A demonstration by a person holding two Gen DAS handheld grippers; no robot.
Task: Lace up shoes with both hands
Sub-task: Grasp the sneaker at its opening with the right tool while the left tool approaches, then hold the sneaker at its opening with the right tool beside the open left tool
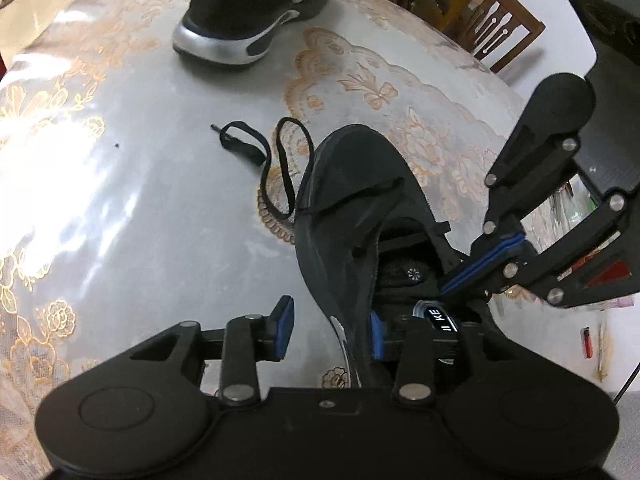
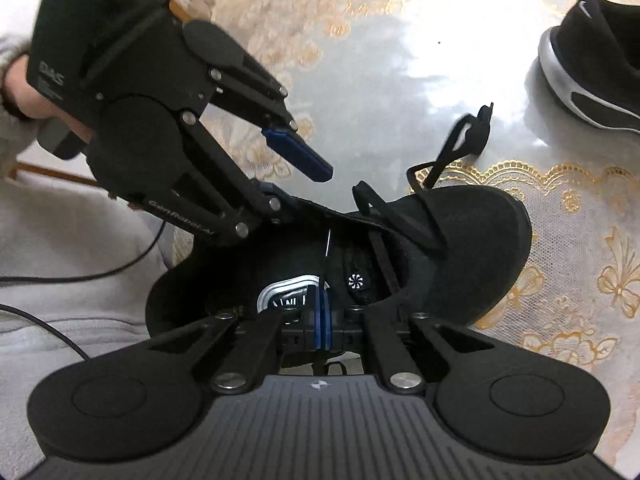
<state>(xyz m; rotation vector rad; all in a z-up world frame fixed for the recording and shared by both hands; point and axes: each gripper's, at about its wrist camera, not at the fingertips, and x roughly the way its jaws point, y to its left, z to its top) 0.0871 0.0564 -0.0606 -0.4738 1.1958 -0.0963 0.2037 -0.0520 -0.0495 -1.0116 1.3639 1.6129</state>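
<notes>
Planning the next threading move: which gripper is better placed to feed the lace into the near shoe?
Right. The right gripper is shut, seemingly pinching a thin lace end, over the opening of the near shoe. The left gripper is open, straddling the shoe's side wall, better suited to steadying.

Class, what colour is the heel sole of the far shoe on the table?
Silver, on the far shoe; clearest in the left wrist view.

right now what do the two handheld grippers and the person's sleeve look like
Both are matte black linkage grippers with silver pivot bolts and blue pads on the fingers. The left gripper carries white lettering on its body and one link arm. The right gripper has a ribbed grey housing with a small round emblem. The sleeve is light grey, and thin black cables trail across the grey garment.
</notes>
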